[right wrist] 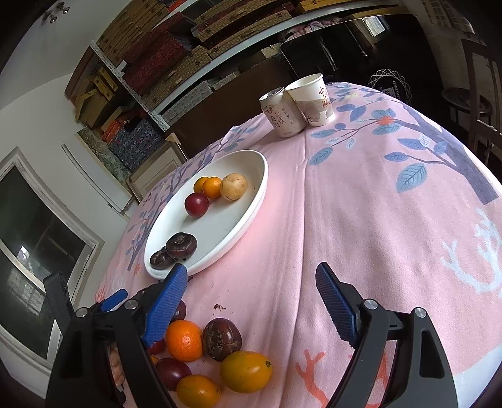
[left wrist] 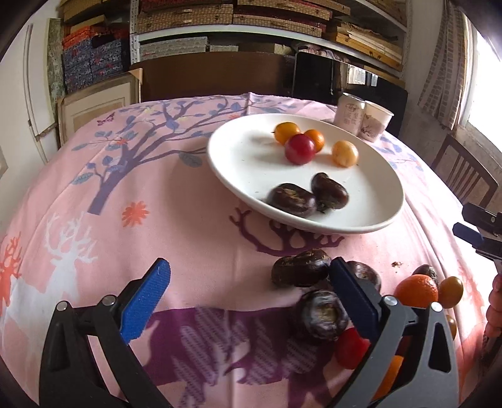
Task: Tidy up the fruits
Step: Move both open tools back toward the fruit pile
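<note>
A white plate [left wrist: 238, 157] sits on the pink tablecloth and holds two dark water chestnuts [left wrist: 293, 199], a red plum [left wrist: 299, 149], orange fruits [left wrist: 286, 131] and a pale yellow fruit [left wrist: 345, 153]. My left gripper [left wrist: 251, 301] is open and empty above the cloth, with loose water chestnuts [left wrist: 299, 266] and a mandarin [left wrist: 415, 290] at its right finger. My right gripper [right wrist: 251, 307] is open and empty over a loose pile: a mandarin [right wrist: 183, 340], a water chestnut [right wrist: 222, 339], yellow fruits [right wrist: 246, 372] and a plum [right wrist: 172, 372]. The plate also shows in the right wrist view [right wrist: 238, 219].
A drink can [right wrist: 280, 114] and a paper cup [right wrist: 312, 99] stand at the table's far side. A wooden chair [left wrist: 464, 175] stands at the right. Shelves of boxes [left wrist: 219, 18] line the wall behind.
</note>
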The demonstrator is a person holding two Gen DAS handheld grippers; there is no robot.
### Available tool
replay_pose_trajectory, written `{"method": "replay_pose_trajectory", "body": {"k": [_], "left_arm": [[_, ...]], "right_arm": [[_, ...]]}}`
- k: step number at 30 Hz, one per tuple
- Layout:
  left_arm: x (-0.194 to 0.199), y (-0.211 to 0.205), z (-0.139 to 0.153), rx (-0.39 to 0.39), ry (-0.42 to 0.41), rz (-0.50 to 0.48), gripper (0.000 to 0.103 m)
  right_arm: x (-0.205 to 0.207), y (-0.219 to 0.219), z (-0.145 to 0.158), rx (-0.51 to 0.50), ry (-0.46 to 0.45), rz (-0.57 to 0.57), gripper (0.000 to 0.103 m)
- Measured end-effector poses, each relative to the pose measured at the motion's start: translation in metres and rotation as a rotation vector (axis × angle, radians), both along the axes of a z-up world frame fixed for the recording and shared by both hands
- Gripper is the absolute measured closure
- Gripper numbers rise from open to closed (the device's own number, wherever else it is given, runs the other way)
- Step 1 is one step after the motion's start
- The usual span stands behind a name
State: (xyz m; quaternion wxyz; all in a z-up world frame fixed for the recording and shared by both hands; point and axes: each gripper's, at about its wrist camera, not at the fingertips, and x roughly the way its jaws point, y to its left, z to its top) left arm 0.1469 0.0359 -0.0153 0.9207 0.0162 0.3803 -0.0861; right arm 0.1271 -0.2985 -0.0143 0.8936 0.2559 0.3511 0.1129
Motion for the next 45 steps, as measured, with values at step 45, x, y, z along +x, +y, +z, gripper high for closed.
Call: {"method": "replay_pose_trajectory", "body": {"k": [45], "left_arm": [[-0.002, 0.074, -0.015, 0.035, 0.11, 0.183, 0.004]], "right_arm": [[-0.001, 0.004, 0.0, -0.001, 0.007, 0.032, 0.017]]}}
